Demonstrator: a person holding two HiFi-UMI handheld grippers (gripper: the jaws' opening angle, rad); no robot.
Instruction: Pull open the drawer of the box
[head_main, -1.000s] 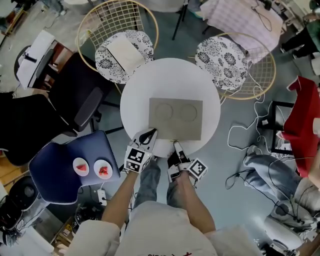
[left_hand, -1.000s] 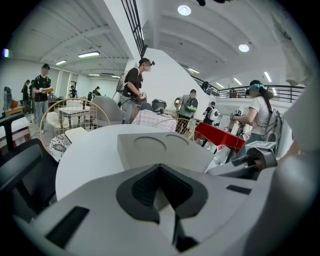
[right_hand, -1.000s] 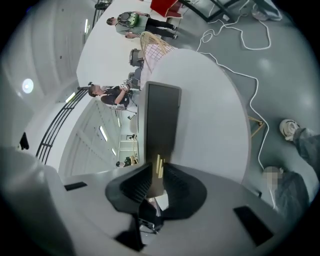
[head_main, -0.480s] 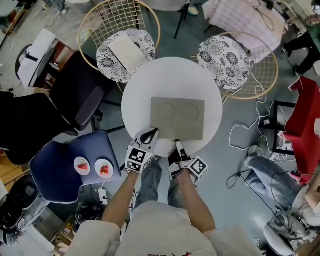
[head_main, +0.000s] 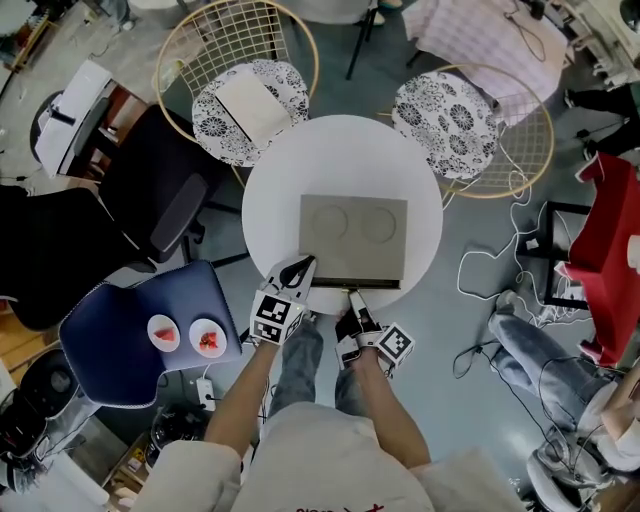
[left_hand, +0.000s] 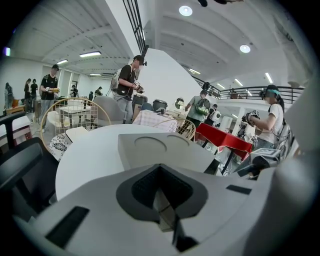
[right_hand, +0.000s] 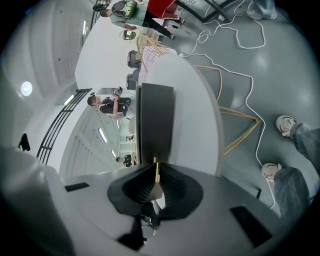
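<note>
The right tongs (head_main: 352, 293) have just closed on the thin pull tab (right_hand: 156, 170) at the near edge of the box (head_main: 353, 235), which lies mid-bench (head_main: 270, 200). The left tongs (head_main: 303, 268), pinched together and empty, sit beside its corner. The next move likely calls for a straight, level pull toward the person.

Person's in a plain off-white top (head_main: 315, 455) with short sleeves (head_main: 195, 468) — there's a tiny bit of red print (head_main: 345, 508) right at the bottom edge of the head view, can't read it. Faded blue-grey jeans (head_main: 300, 360) below, and light grey-white sneakers (right_hand: 286, 124) show in the right gripper view.
</note>
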